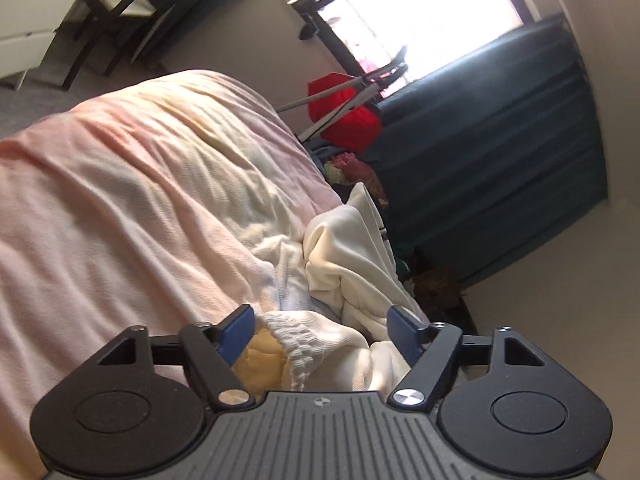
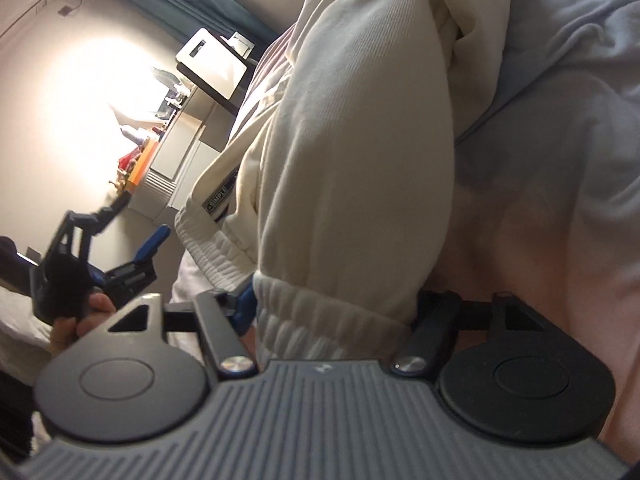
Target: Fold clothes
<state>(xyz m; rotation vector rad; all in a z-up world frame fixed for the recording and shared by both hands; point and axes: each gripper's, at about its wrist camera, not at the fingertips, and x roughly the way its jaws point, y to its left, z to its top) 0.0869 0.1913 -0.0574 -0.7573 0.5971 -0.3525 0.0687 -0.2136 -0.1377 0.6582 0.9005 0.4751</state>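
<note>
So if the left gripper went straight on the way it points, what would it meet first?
Most likely the ribbed waistband of the cream trousers, which lies right between the open jaws of the left gripper; depth is hard to judge in a fisheye.

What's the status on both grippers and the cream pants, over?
Left gripper open, cream pants waistband between its fingers. Right gripper around the pants' ribbed cuff; grip unconfirmed. Pants bunched on pink bedsheet. Nothing blocking.
</note>
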